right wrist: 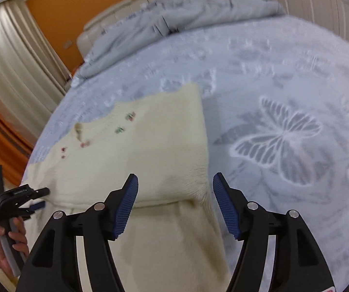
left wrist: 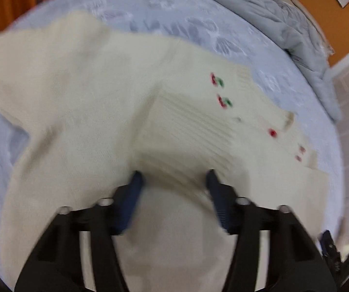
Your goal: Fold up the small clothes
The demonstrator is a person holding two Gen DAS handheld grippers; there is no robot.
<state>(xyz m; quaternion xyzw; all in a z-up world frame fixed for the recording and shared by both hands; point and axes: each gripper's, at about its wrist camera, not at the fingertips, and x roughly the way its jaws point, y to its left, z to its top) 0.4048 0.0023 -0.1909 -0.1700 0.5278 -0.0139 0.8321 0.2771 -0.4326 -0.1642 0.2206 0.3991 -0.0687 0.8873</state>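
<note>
Above the sweater (right wrist: 150, 146), both grippers (spread) hover.

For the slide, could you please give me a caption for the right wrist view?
Open right gripper poised over a partly folded cream sweater on a butterfly-patterned bedspread.

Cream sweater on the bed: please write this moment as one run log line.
cream sweater: partly folded on bed | left gripper: open above it | right gripper: open over its edge | holding: nothing
</note>
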